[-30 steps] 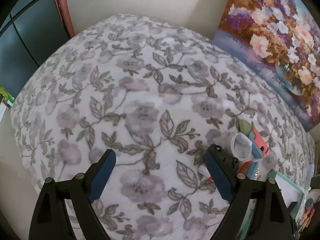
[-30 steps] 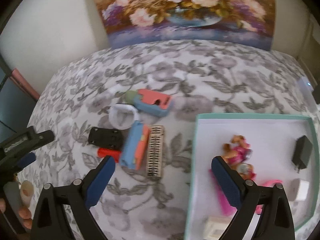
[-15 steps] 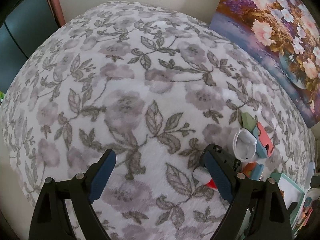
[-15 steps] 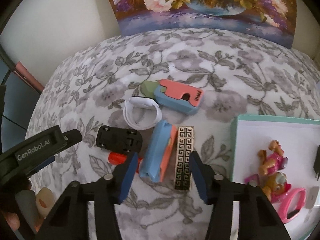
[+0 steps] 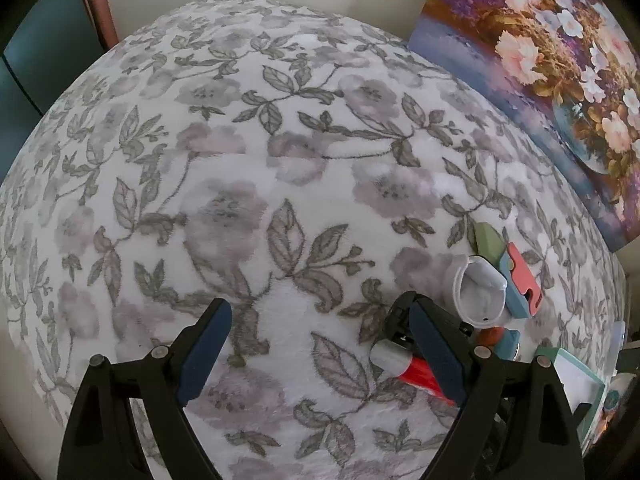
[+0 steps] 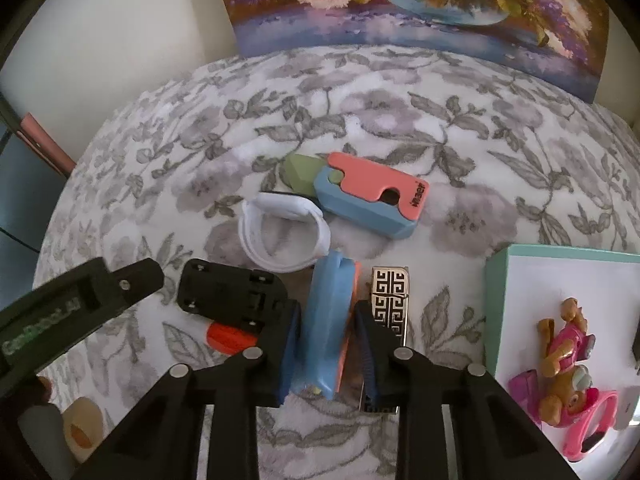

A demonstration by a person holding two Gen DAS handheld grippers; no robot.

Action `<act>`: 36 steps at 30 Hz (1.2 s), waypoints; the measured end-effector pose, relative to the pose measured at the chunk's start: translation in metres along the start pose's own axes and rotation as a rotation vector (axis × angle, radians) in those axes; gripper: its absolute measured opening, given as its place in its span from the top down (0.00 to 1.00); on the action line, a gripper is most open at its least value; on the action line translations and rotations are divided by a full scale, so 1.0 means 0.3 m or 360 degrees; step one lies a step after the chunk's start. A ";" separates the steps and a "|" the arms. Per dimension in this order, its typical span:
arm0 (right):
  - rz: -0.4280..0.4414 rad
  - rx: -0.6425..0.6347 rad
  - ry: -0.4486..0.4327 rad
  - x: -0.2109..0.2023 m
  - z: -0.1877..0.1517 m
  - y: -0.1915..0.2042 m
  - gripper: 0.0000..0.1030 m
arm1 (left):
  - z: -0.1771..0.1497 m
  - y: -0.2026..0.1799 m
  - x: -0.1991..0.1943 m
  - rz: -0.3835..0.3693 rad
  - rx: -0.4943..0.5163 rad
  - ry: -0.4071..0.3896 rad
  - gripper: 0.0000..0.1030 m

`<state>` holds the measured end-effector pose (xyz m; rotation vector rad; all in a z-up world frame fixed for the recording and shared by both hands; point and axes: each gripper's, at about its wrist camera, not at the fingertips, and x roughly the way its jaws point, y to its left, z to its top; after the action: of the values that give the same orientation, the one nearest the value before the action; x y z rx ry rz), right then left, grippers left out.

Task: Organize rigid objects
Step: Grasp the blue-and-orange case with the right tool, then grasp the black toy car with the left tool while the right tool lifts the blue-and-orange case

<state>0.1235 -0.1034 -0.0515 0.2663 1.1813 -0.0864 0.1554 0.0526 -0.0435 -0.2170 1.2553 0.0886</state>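
Note:
A blue and coral case (image 6: 332,280) lies on the flowered cloth (image 6: 400,120). My right gripper (image 6: 327,312) is closing on it, with its pads against the case's two long sides. A gold-patterned flat box (image 6: 390,304) lies just right of the case, and a black plastic mount (image 6: 228,294) and a red tube (image 6: 228,336) lie to its left. My left gripper (image 5: 320,308) hangs open over bare cloth, nothing between its fingers. The red tube (image 5: 416,368) lies by its right finger.
A white band (image 6: 280,236) and a second blue and coral case (image 6: 372,200) with a green piece lie farther back. A teal tray (image 6: 496,304) at right holds a pink toy dog (image 6: 564,344). A flower painting (image 6: 400,12) leans against the wall.
My right gripper moved left from the tray's edge onto the blue and coral case, and its jaws went from wide to closed around it. My left gripper sank a little toward the cloth and stays open.

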 end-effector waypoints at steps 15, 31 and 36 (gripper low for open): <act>0.0027 0.0003 0.0007 -0.002 0.005 -0.007 0.77 | -0.002 -0.038 0.020 -0.0111 0.0064 0.0025 0.12; 0.0178 0.0162 -0.0057 -0.131 0.057 -0.132 0.77 | -0.025 -0.160 0.018 -0.0206 0.0328 -0.0012 0.12; 0.0189 0.0160 -0.0066 -0.145 0.059 -0.142 0.77 | -0.049 -0.195 0.050 -0.0201 0.0400 0.0029 0.12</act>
<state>0.1140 -0.1522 -0.0119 0.4209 1.1188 -0.0469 0.1571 -0.0083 -0.0555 -0.0791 1.2552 -0.1793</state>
